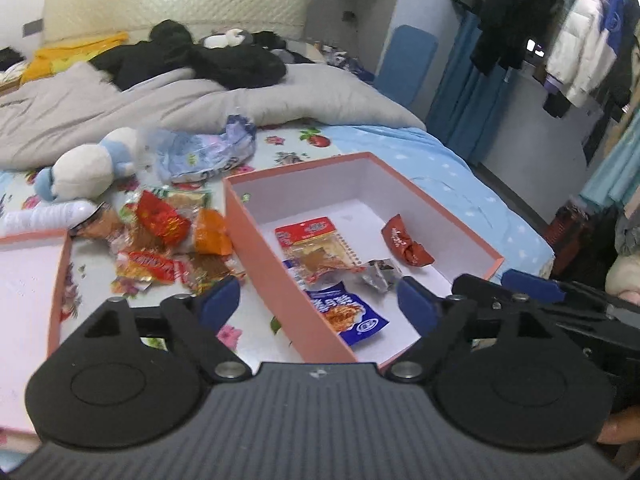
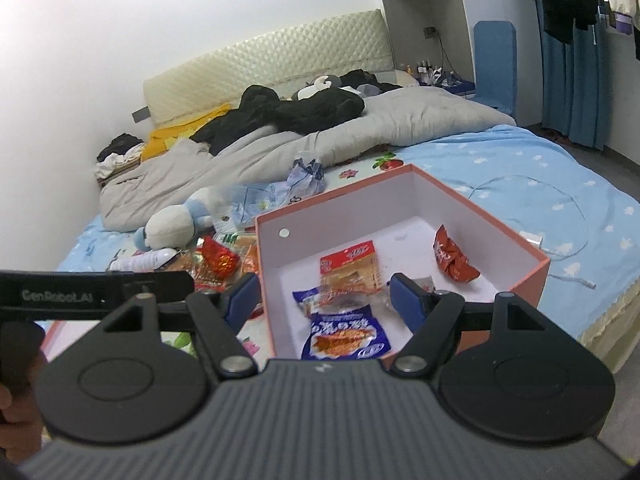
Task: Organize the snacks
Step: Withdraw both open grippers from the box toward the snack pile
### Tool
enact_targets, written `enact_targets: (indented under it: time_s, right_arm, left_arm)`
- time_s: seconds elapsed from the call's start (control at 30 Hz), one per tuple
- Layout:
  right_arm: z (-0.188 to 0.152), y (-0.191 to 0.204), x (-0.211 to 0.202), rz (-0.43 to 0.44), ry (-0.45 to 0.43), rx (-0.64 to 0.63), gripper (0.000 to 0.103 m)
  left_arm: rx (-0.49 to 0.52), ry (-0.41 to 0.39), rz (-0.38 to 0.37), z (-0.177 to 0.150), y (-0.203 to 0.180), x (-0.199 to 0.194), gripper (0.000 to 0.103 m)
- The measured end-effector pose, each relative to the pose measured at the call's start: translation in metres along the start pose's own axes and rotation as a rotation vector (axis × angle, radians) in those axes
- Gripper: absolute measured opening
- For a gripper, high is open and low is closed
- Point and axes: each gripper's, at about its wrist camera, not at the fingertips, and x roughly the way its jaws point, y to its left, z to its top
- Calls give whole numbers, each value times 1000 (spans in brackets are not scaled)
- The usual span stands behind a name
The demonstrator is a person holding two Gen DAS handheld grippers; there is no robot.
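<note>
The snacks I am sorting are split between two places. In the pink box (image 1: pixel 280 280), which fills the middle of the left wrist view, four packets already lie on the white floor: a red-topped clear packet (image 1: pixel 316 246) in the centre, a blue packet (image 1: pixel 346 312) below it toward the lower edge, a small silvery wrapper (image 1: pixel 380 274) just right of those, and a dark red packet (image 1: pixel 406 246) further right, apart from the rest. The remaining pile (image 1: pixel 168 244) of red and orange wrappers sits on the bed (image 1: pixel 460 168) left of the box, at centre left of the frame, touching one another in a heap. I would judge the job somewhere near half done, though the heap overlaps too much for me to count what is left.

My left claw (image 1: pixel 320 304) stands wide open with nothing between its blue pads, hanging over the near wall of the box. My right claw (image 2: pixel 320 300) is also open and empty, its gap framing the blue packet in the right wrist view.

Further out, a second pink tray or lid (image 1: pixel 52 280) lies at the left edge, a white and blue plush toy (image 1: pixel 84 168) and a crumpled pale blue bag (image 1: pixel 204 152) rest above the pile, and a grey quilt (image 1: pixel 200 100) covers the upper part of the bed.
</note>
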Motion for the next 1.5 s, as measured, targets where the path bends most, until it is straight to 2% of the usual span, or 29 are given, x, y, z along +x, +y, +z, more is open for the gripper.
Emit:
enact_targets:
  time_s: [0.07,0.2,0.47,0.6,0.83,1.03,1.33,1.5]
  right_arm:
    - [-2,6,-5,13,2,-18,74]
    - [-9,21,-13,19,-7,-60,74]
    - [-29,43,-16,47,12,-87,74]
    - [-37,48,-12,62,33,-98,74]
    - [-50,59,-5,94,63,-121,74]
    - [-54,72,6,110,84,-178,74]
    - [-59,90,40,88,81,-235,74]
    - [-63,100,65,87,79,-246,74]
  left_arm:
    - [-14,-7,3,-4,5,-8,92]
    - [-15,-19,55,-15,17,-26,101]
    - [-27,-22,135,-43,41,-46,102]
    - [-42,-32,199,-54,48,-55,102]
    - [-61,-19,236,-70,61,-63,102]
    - [-187,-33,202,-73,87,-57,102]
    - [-184,14,220,-69,114,-23,102]
    - [-170,38,188,-66,136,2,101]
